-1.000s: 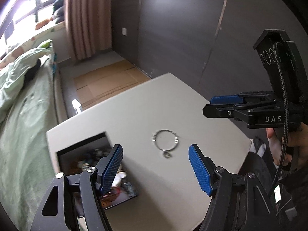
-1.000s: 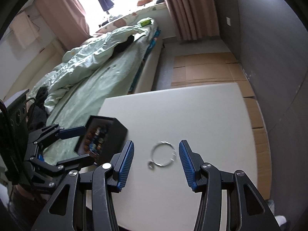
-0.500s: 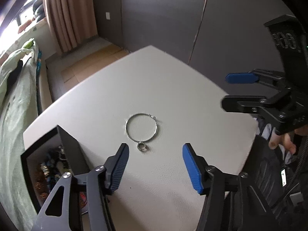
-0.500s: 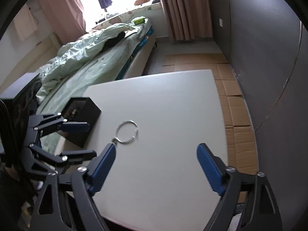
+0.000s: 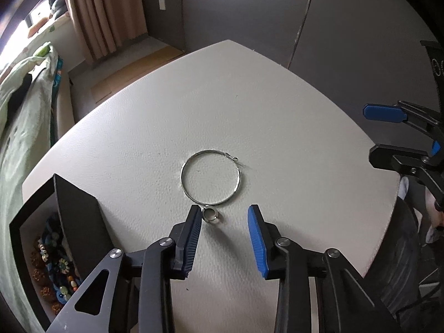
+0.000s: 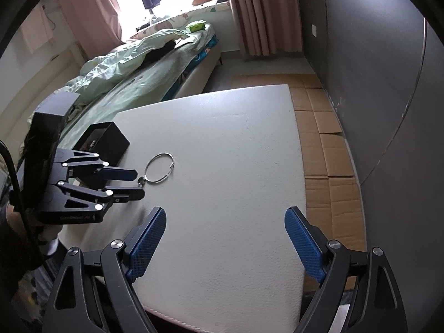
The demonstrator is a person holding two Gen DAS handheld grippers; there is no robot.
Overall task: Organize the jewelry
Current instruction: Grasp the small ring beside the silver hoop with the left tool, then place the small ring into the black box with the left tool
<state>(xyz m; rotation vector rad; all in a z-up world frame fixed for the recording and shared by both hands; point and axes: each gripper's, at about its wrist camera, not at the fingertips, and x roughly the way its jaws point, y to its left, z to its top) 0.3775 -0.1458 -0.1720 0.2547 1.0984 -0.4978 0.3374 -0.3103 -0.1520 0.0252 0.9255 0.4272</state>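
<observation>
White table (image 5: 249,105) | your black box (image 5: 75,216) holds beaded jewelry (image 5: 59,263) | left gripper (image 5: 224,222) closing around bangle's charm (image 5: 210,214), ungripped | right gripper (image 6: 224,223) wide open, empty

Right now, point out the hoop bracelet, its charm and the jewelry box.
hoop bracelet (image 5: 237,179): left wrist view, right side of wire.
charm (image 5: 210,214): left wrist view, ring's rim.
jewelry box (image 6: 118,141): right wrist view, black side wall.

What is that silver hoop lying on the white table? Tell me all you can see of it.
The silver hoop is a thin, shiny ring of metal-looking wire lying flat on the white table, with a tiny clasp loop at its far right edge. A small chunky silver bead hangs from its near side, beside the left gripper's left fingertip.
</observation>
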